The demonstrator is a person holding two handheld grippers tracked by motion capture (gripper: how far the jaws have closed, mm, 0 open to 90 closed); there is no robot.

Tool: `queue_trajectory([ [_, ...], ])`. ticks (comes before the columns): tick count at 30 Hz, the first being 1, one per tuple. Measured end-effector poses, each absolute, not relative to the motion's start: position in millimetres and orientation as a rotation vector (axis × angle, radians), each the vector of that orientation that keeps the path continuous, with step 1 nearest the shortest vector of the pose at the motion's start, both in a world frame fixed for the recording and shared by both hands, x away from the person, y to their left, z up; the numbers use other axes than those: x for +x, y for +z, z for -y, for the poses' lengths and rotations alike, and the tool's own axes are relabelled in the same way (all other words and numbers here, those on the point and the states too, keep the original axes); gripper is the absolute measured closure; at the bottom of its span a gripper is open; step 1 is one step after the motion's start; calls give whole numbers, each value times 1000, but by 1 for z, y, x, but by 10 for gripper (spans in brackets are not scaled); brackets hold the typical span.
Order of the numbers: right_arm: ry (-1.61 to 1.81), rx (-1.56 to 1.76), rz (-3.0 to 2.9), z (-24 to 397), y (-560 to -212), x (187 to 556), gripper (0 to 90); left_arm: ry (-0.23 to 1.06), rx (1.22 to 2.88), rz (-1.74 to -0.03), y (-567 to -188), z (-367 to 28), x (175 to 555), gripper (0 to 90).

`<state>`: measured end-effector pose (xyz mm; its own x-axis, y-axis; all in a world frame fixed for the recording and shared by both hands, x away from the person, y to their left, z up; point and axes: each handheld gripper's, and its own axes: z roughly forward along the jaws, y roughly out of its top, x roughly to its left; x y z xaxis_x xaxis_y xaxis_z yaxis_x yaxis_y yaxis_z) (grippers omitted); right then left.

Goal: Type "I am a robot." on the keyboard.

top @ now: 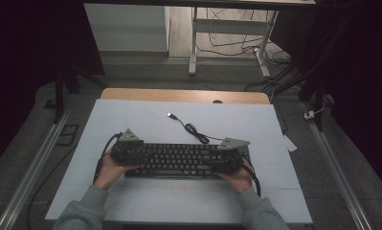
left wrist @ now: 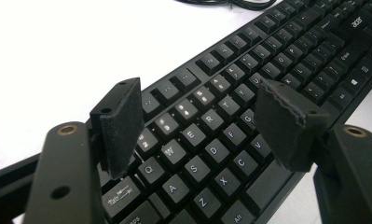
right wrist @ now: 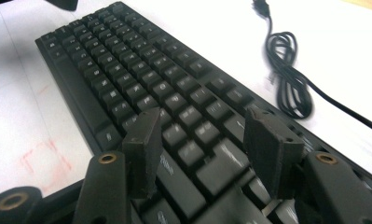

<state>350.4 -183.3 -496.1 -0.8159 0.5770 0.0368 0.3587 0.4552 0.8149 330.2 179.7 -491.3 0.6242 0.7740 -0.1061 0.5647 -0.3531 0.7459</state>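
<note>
Two hand-held grippers flank a flat black plastic keyboard (top: 181,160) lying on the white table sheet (top: 131,120), its long axis running side to side between them. Left gripper (left wrist: 204,126) hangs over the letter keys, right gripper (right wrist: 211,149) over the opposite end; each has its foam-faced jaws apart, gripping nothing. Beyond the keyboard's far edge trails a glossy black coiled cable (top: 196,132).
</note>
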Motion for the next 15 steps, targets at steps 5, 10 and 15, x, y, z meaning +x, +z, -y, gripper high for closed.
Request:
queue_trajectory([
  [5, 1307, 838, -2435, 201, -497, 347, 467, 342, 2051, -1056, -491, -183, 330, 331],
  [10, 1297, 829, -2437, 207, -497, 347, 461, 347, 2051, -1061, -492, -183, 330, 331],
  [15, 1303, 814, -2440, 205, -497, 347, 460, 361, 2034, -1056, -489, -183, 329, 343],
])
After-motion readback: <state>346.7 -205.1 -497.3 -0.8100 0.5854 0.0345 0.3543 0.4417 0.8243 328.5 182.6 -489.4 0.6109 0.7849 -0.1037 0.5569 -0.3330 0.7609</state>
